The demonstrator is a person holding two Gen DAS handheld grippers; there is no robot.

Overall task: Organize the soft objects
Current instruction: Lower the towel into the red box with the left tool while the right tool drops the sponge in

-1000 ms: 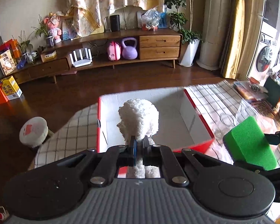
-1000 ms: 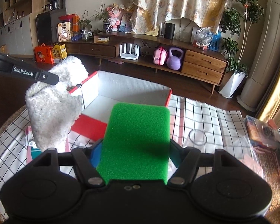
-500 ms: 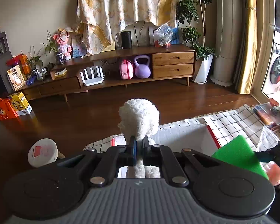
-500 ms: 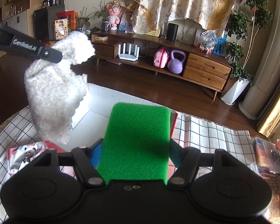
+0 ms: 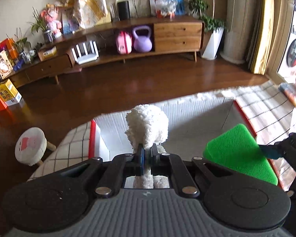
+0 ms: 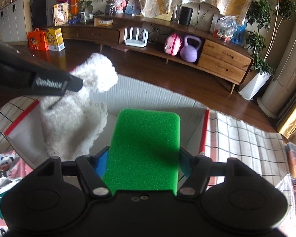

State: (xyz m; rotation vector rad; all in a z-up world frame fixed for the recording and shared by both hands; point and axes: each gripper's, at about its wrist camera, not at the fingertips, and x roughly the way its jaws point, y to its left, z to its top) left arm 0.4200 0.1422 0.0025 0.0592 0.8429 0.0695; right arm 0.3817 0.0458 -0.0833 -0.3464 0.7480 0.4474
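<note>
My left gripper (image 5: 147,153) is shut on a white fluffy cloth (image 5: 147,125) and holds it over the open white box with red edges (image 5: 197,108). The cloth also hangs in the right wrist view (image 6: 75,118), over the box's left part (image 6: 148,96). My right gripper (image 6: 143,158) is shut on a green sponge (image 6: 146,150), held over the box's near side. The sponge also shows at the right of the left wrist view (image 5: 238,154).
The box stands on a table with a checked cloth (image 6: 242,144). A printed plastic bag (image 6: 4,169) lies at the near left. A small round stool (image 5: 30,147) stands on the wooden floor to the left. A low wooden cabinet (image 5: 128,45) lines the far wall.
Both grippers tipped up and then came back down towards the box, holding their objects. The white cloth now hangs lower, over the box interior, and the sponge is over the box.
</note>
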